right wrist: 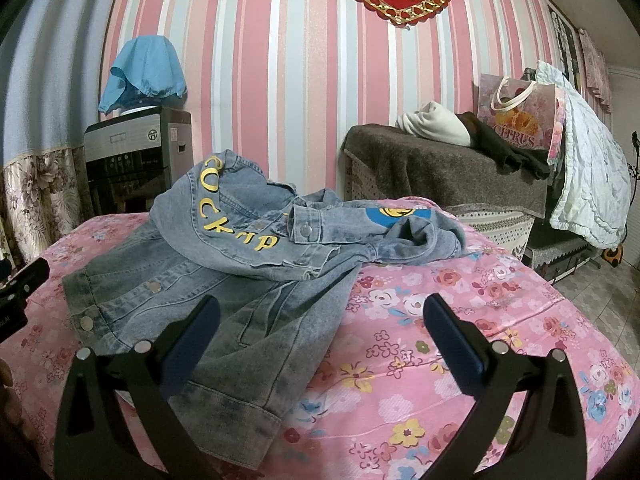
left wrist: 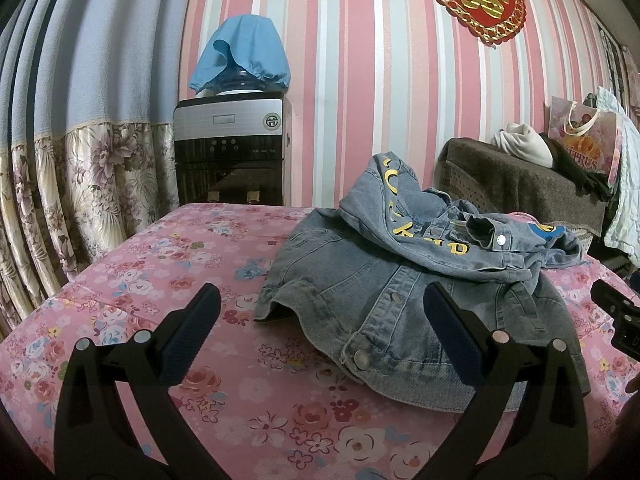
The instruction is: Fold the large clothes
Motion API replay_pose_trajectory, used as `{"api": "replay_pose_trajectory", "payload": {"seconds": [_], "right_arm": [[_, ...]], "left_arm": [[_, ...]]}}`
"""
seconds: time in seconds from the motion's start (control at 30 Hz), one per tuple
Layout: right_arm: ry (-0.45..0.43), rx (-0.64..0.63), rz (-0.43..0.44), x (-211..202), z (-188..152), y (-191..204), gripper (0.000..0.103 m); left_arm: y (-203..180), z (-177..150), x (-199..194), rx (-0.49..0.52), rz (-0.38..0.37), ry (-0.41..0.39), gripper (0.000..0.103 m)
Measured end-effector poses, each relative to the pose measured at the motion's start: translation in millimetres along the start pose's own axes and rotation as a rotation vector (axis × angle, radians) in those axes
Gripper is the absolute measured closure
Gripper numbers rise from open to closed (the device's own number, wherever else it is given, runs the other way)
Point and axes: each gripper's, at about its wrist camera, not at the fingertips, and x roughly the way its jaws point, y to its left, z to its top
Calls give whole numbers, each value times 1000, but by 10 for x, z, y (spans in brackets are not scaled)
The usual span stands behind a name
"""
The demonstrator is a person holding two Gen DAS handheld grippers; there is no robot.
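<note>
A crumpled blue denim jacket (left wrist: 384, 280) with yellow lettering and metal snap buttons lies in a heap on the pink floral cloth (left wrist: 160, 272). The right wrist view shows the same jacket (right wrist: 224, 264) left of centre, one sleeve thrown across its body. My left gripper (left wrist: 320, 304) is open above the jacket's near left hem, its right finger over the denim. My right gripper (right wrist: 320, 312) is open too, its left finger over the jacket's near right edge and its right finger over bare cloth (right wrist: 460, 340). Nothing is between either pair of fingers.
A water dispenser (left wrist: 232, 148) with a blue cover stands behind the table at the left, beside a floral curtain (left wrist: 80, 184). At the right a brown-draped cabinet (right wrist: 440, 168) holds clothes and a paper bag (right wrist: 520, 116). The other gripper's body (left wrist: 616, 316) shows at the right edge.
</note>
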Motion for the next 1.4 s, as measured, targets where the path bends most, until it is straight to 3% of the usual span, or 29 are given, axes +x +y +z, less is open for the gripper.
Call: {"api": "replay_pose_trajectory", "payload": {"seconds": [1.4], "right_arm": [[-4,-3,-3,2,-6,9,2]], "left_arm": [[5,-36,50,-1,-3,7,3]]}}
